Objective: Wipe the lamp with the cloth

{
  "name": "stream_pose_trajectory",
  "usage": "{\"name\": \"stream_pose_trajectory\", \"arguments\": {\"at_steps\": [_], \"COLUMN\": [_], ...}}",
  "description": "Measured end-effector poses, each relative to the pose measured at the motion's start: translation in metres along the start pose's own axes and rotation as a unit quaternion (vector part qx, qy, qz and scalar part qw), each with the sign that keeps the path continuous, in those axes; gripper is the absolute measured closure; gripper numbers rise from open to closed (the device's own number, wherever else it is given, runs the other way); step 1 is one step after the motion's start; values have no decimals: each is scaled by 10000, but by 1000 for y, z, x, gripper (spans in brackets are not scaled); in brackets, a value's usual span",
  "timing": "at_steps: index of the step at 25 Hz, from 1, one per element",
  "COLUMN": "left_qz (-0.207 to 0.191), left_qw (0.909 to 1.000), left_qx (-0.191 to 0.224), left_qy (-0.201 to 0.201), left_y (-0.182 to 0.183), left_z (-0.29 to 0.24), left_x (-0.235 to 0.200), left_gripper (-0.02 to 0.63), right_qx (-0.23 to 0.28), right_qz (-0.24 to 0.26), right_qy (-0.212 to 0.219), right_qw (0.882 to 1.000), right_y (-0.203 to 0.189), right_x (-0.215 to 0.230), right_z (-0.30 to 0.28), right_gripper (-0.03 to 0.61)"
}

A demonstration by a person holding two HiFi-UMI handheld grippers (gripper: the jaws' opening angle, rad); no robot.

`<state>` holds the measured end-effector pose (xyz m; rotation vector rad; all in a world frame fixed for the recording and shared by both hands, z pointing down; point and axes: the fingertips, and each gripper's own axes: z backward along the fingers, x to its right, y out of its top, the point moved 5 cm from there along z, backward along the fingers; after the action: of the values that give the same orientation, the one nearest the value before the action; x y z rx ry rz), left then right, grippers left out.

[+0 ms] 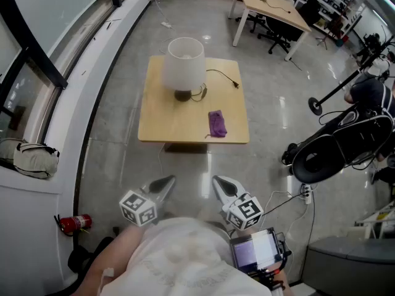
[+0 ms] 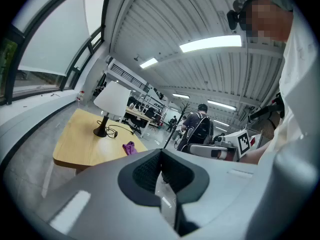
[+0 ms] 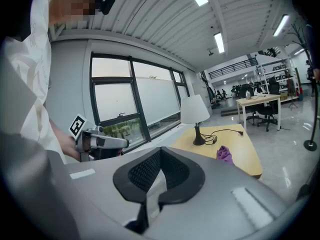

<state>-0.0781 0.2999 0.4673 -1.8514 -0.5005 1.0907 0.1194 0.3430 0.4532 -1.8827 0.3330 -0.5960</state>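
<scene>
A lamp point(image 1: 183, 63) with a white shade stands at the back of a small wooden table point(image 1: 179, 128), and its black cord point(image 1: 223, 76) trails to the right. A crumpled purple cloth point(image 1: 216, 123) lies near the table's front right. Both grippers hang over the floor well short of the table, left gripper point(image 1: 163, 183) and right gripper point(image 1: 223, 184) side by side, each shut with nothing in it. The left gripper view has the lamp point(image 2: 113, 98) and cloth point(image 2: 129, 147) far beyond the closed left gripper point(image 2: 161, 154). The right gripper view shows the lamp point(image 3: 194, 110) and cloth point(image 3: 224, 154) past the closed right gripper point(image 3: 161, 151).
A curved window wall runs along the left, with a bag point(image 1: 34, 158) on its sill and a red fire extinguisher point(image 1: 75, 222) below. Black wheeled equipment point(image 1: 333, 150) and a power strip sit on the floor at right. A desk point(image 1: 271, 8) with chairs stands behind.
</scene>
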Motion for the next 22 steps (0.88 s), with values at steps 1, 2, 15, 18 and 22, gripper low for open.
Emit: {"name": "stream_pose_trajectory", "arguments": {"at_steps": [1,2,15,18,22], "left_qz": [1,0,-73,-100,-410], "left_qw": [10000,10000,9991,9986,9979], "left_qx": [-4,-8,-67,-73,-181], "left_qy": [-9,-19,-418,-513,-471], "left_y": [0,0,7,7,5], "left_z": [0,0,-4,-3,2], "left_x": [-1,-2,-8,-8,-11], "left_gripper": [614,614,614,614,614], "right_qx": [58,127,358,273,166], "right_qz": [-42,-94,-173,-140,-78], "right_qy": [-18,-33,-298,-335,-363], "right_qw": [10000,9999,9988,9990,9992], "right_y": [1,1,4,1,1], "right_x": [1,1,1,-1,-6], "right_z": [-1,-1,-7,-11,-19], "right_gripper": [566,566,565,565,565]}}
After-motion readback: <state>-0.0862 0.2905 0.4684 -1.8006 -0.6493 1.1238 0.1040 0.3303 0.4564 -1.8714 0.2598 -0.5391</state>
